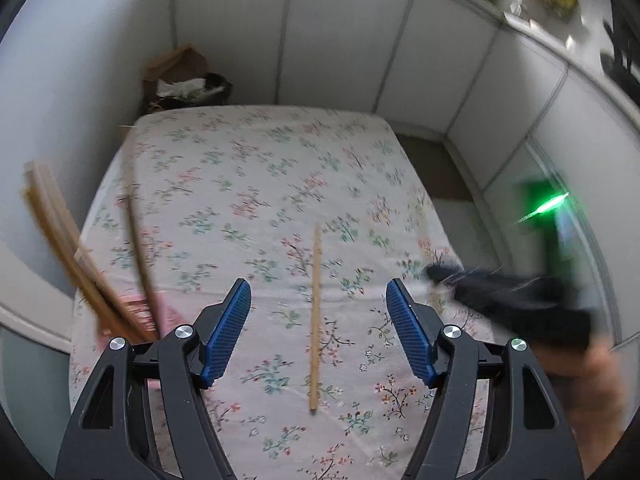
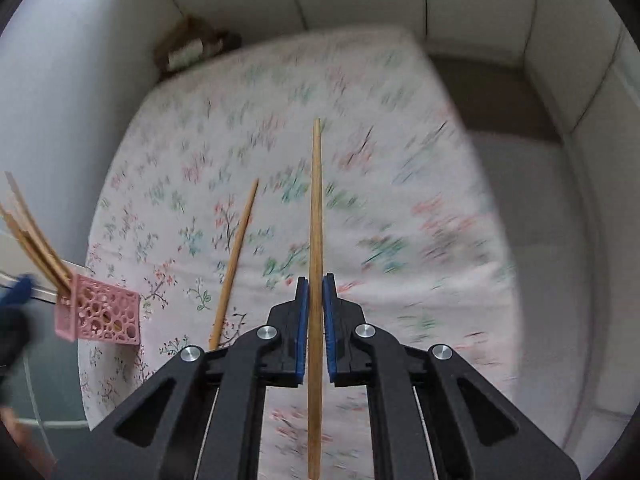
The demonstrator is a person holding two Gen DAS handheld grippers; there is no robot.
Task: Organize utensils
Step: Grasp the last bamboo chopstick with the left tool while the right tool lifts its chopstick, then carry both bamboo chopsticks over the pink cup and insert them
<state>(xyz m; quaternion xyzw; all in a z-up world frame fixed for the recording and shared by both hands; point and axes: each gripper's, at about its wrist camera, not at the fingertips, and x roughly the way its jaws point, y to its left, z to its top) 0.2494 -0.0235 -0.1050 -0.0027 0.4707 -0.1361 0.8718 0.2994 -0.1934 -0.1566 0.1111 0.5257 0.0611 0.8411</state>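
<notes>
Our right tool (image 2: 315,292) is nearest the lens, its blue pads (image 2: 302,328) clenched on a wooden chopstick (image 2: 315,216) that runs straight out between them, its far end raised over the floral cloth (image 2: 400,208) and its near end passing back under the tool body. Just left of it a second chopstick (image 2: 234,264) lies flat on the cloth, slanting up to the right, untouched. Farther left, at the cloth's edge, we see the pink perforated holder (image 2: 100,312) with several chopsticks (image 2: 28,232) standing in it and leaning left.

Our left tool (image 1: 318,300) hangs released, its pads well apart with nothing held; the loose chopstick (image 1: 316,312) lies on the cloth (image 1: 260,184) below the gap between them. To its left the holder's chopsticks (image 1: 60,240) show blurred, the pink holder (image 1: 140,308) mostly hidden behind the tool arm. On the right the other tool (image 1: 520,300) appears as a dark blur beside a green light (image 1: 548,204). Beyond the desk a brown paper bag (image 1: 180,76) sits in the corner against white panels (image 1: 340,40).
</notes>
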